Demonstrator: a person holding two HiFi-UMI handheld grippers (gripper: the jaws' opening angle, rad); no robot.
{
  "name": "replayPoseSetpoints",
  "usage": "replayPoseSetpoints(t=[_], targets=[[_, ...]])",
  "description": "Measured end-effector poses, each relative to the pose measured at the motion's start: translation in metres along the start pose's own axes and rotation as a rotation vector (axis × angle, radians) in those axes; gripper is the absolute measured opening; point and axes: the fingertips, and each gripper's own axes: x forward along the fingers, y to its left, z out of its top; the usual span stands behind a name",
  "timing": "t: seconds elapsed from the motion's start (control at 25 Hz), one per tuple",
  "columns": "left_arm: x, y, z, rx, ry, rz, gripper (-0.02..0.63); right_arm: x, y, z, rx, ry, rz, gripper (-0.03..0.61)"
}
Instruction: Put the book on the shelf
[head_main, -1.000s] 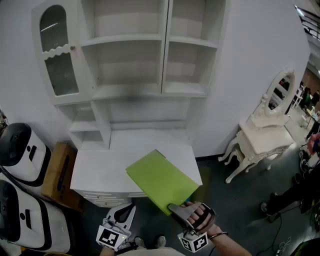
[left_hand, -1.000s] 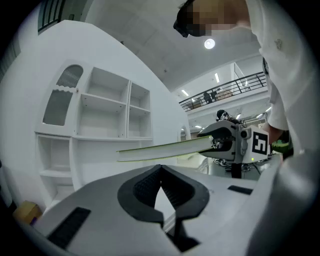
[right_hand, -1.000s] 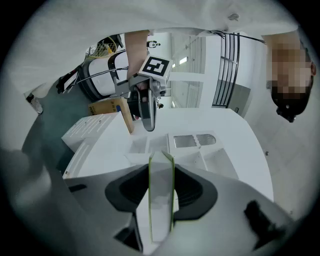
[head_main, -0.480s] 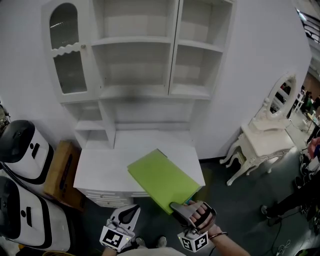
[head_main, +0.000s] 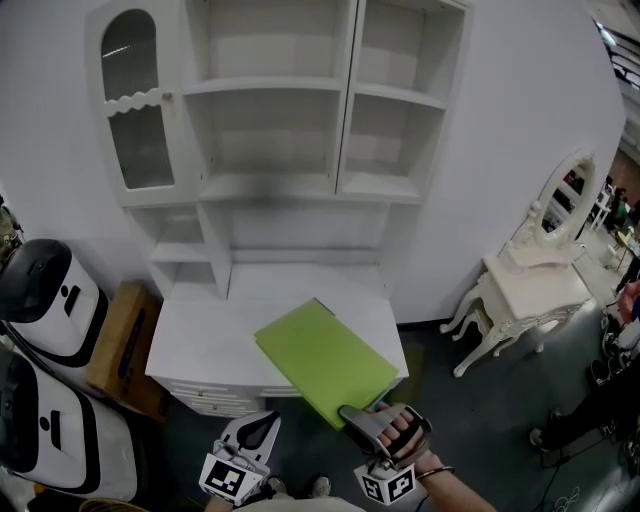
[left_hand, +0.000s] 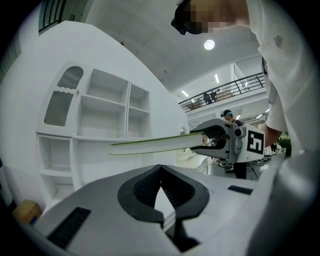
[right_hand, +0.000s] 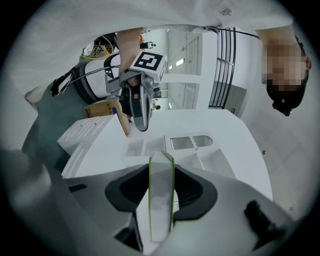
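— Gripping only the 5 o'clock corner of the green book (head_main: 325, 362), the right tongs (head_main: 352, 413) leave the rest sticking out toward 11 o'clock, in the air over the front edge of the white tabletop (head_main: 205, 340).

— Risky, I think. The book is thin, flat and rectangular, and its cover looks smooth. It could pivot or slide out when lifted toward the shelf (head_main: 265, 185) at 12 o'clock.

— And the left tongs (head_main: 260, 422)?

— Closed on nothing, at 9 o'clock of the right pair, giving no support. The shelf is hard, white-painted board with square edges and an upright divider, so the book's leading corner could catch there and twist loose.
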Motion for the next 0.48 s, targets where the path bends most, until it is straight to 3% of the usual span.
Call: replayPoseSetpoints(t=[0.48], targets=[[0.023,-0.02,0.002,-0.011,0.008,0.048,0.009,-0.012,-0.003,-0.027,0.027,-0.046,-0.022,0.15]])
